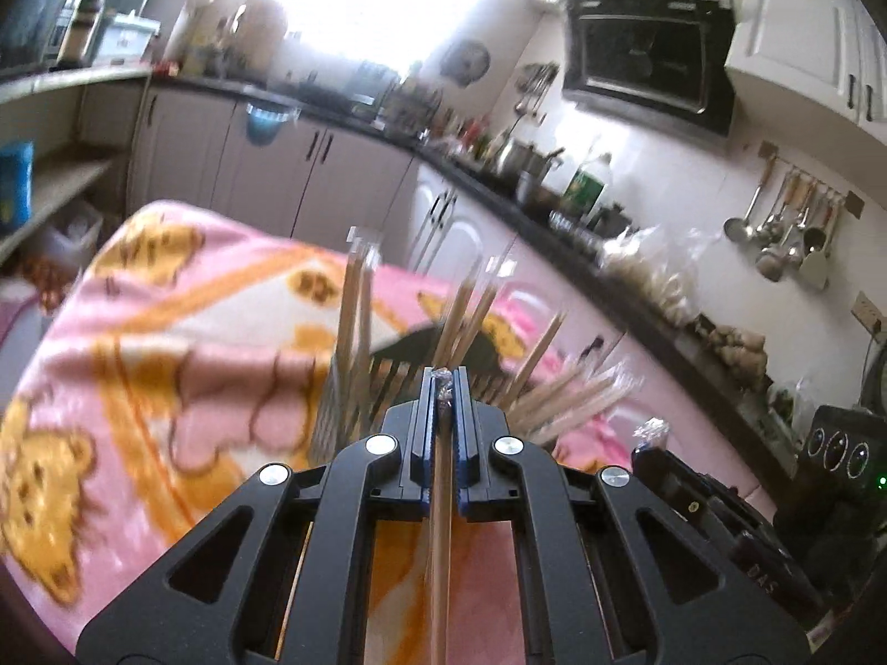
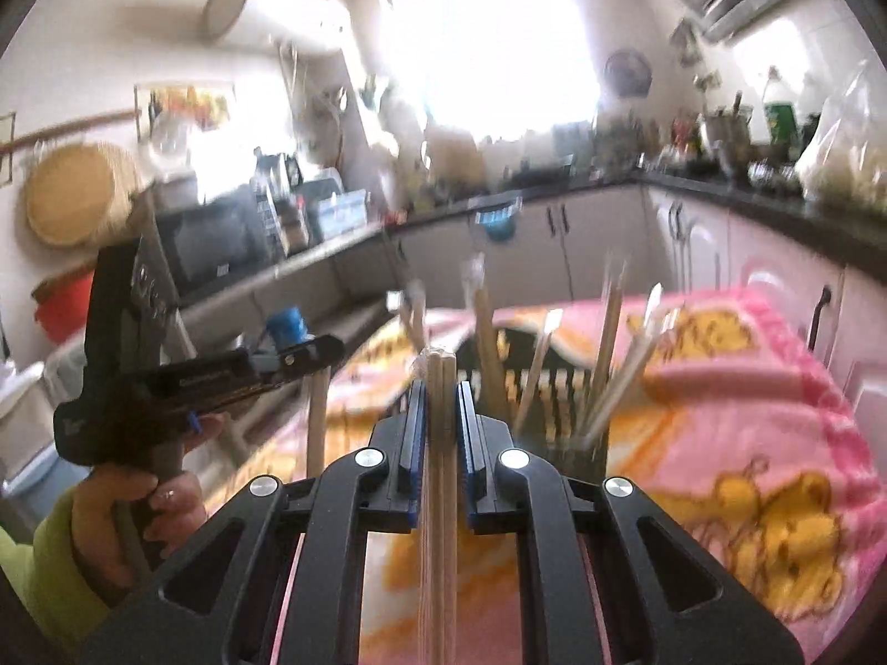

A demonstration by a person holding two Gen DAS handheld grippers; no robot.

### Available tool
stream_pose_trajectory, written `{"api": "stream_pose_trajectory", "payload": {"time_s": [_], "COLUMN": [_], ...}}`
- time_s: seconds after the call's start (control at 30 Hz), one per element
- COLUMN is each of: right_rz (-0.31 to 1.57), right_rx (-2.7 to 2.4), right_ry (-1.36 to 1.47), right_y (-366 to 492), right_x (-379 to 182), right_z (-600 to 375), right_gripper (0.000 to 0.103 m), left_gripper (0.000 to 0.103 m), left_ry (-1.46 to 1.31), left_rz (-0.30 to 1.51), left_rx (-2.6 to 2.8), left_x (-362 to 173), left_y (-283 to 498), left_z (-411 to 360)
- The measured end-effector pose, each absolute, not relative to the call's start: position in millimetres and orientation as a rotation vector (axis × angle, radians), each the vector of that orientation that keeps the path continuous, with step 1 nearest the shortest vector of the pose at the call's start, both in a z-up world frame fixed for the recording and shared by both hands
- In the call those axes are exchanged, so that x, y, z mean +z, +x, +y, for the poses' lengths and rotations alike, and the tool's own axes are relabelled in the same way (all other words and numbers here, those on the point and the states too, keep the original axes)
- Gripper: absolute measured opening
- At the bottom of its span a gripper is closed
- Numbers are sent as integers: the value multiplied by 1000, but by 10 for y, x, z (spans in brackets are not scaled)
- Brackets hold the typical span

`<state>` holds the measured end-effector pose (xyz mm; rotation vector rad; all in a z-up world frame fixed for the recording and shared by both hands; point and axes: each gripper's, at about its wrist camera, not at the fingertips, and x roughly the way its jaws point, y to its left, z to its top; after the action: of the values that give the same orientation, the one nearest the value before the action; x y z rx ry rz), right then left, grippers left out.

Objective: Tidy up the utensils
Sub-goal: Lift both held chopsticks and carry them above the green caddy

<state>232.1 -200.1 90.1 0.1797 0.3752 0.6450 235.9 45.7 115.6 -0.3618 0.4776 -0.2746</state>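
Observation:
In the left wrist view my left gripper [image 1: 443, 382] is shut on a wrapped pair of wooden chopsticks [image 1: 441, 526] that runs back under the camera. Just beyond its tips stands a dark slotted holder [image 1: 332, 415] with several wrapped chopsticks [image 1: 355, 299] leaning out of it. In the right wrist view my right gripper [image 2: 441, 388] is shut on another wrapped pair of chopsticks [image 2: 441, 499]. The holder [image 2: 554, 388] is ahead and slightly right. The left gripper [image 2: 310, 352] shows at the left, its chopsticks [image 2: 316, 421] hanging down.
A pink blanket with yellow bear prints [image 1: 166, 332] covers the table. The right gripper's body [image 1: 704, 499] lies at the lower right. A hand in a yellow-green sleeve [image 2: 138, 499] holds the left gripper. Cluttered kitchen counters [image 1: 637, 288] and cabinets surround the table.

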Motion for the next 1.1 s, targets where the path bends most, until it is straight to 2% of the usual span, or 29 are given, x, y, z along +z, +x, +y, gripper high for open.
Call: {"api": "stream_pose_trajectory", "payload": {"time_s": [0.47, 0.83, 1.1], "right_rz": [59, 40, 19], "right_rx": [454, 335, 217], "right_ry": [225, 312, 314], "right_y": [2790, 3309, 3530], "right_x": [1369, 1283, 1151], "right_z": [-2220, -2345, -2276], "right_gripper": [11, 11, 11], "left_gripper": [1, 1, 1], "left_ry": [-316, -325, -316], "left_rz": [316, 290, 202], "left_rx": [-211, -196, -151], "left_x": [1699, 1708, 1784], "left_y": [2710, 3029, 3136], "left_z": [508, 496, 460]}}
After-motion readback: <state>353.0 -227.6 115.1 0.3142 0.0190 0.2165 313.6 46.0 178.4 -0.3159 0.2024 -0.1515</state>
